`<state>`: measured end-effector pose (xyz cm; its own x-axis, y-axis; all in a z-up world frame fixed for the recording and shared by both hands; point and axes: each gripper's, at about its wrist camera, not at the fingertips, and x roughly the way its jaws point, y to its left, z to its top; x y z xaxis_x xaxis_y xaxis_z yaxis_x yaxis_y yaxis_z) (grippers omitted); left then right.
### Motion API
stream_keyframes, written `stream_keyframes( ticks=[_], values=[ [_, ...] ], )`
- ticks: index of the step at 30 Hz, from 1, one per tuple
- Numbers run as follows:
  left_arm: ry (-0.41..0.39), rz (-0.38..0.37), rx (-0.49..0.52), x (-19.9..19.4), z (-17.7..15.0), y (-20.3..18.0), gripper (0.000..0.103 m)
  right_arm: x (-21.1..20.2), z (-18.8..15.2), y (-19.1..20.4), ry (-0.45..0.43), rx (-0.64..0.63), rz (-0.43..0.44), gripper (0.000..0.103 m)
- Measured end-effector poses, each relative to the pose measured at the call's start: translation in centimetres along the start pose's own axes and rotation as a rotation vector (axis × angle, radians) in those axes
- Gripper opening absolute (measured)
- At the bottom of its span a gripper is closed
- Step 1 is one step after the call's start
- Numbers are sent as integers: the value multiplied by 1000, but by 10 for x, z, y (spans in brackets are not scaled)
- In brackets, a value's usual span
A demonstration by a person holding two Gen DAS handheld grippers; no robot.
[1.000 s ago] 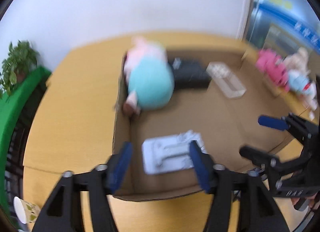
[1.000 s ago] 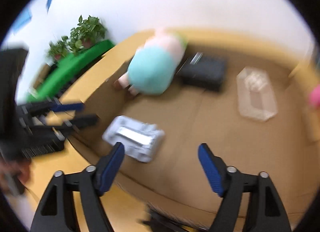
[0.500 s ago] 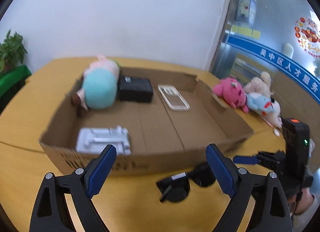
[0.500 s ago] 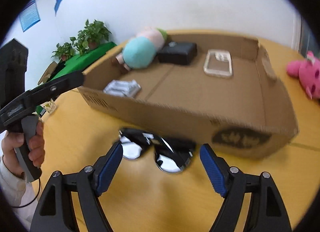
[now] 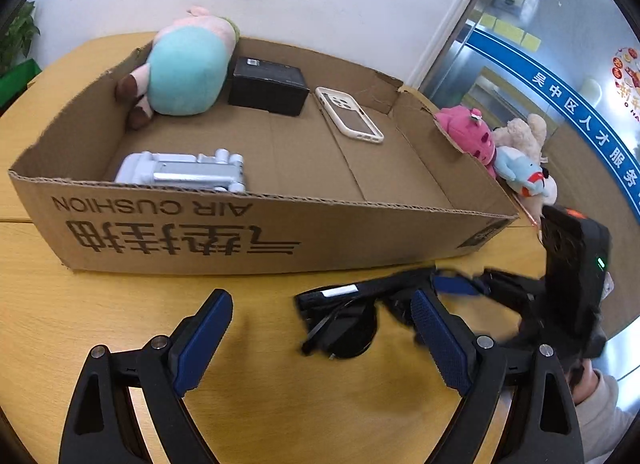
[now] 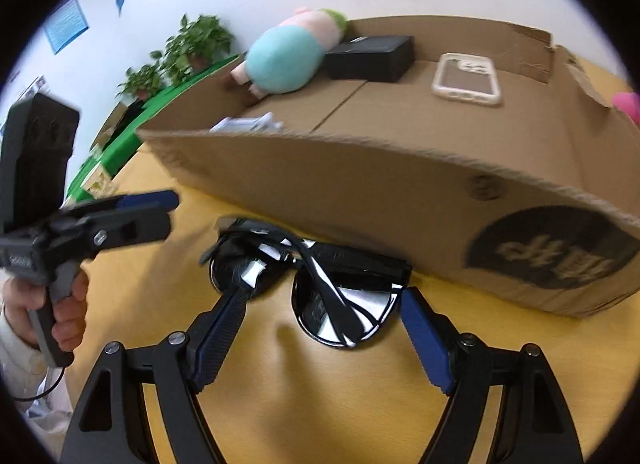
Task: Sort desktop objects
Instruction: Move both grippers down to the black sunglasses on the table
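Black sunglasses, temples folded, lie lenses-up on the yellow wooden table, just in front of the near wall of the cardboard tray box.

Right gripper: jaws wide apart, straddling the sunglasses. The right lens sits between the blue pads; the left finger overlaps the other lens's edge. Whether either pad touches the frame cannot be told; nothing is gripped.

Left gripper: jaws spread wide after just opening further, holding nothing, over bare table to the left of the sunglasses. Its right finger stands in front of part of the frame. In the right wrist view a hand grips its handle at left.

Inside the box: a silver-grey folding stand near the front wall; a teal-and-pink plush toy at the back corner; a black rectangular case just beside it; a clear phone case further right.

Outside the box's right end, a pink plush and a pale blue and cream plush. Potted plants by the wall.
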<state>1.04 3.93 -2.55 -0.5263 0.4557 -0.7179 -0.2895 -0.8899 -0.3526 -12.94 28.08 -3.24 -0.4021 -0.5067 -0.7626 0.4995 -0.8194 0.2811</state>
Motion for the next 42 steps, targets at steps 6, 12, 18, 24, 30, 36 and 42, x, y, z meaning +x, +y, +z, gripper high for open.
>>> stream_keyframes(
  ticks=[6,12,18,24,30,36,42],
  values=[
    [-5,14,-24,-14,-1,18,92,-22,-28,46,10,-68,238,80],
    [10,-66,-44,-17,-3,19,91,-29,-23,40,-35,-75,109,79],
    [24,-131,-75,-14,-4,7,90,0,-13,34,-12,-31,73,48],
    [57,-146,-45,-3,-9,-3,67,3,-24,58,-8,-97,7,35],
    [126,-147,-34,15,-17,-4,42,-1,-36,69,-11,-78,-55,37],
    [157,-134,5,22,-18,-12,36,-10,-40,72,15,-41,73,44],
    [159,-137,36,24,-20,-9,31,-56,-21,49,-93,62,205,44]
  ],
)
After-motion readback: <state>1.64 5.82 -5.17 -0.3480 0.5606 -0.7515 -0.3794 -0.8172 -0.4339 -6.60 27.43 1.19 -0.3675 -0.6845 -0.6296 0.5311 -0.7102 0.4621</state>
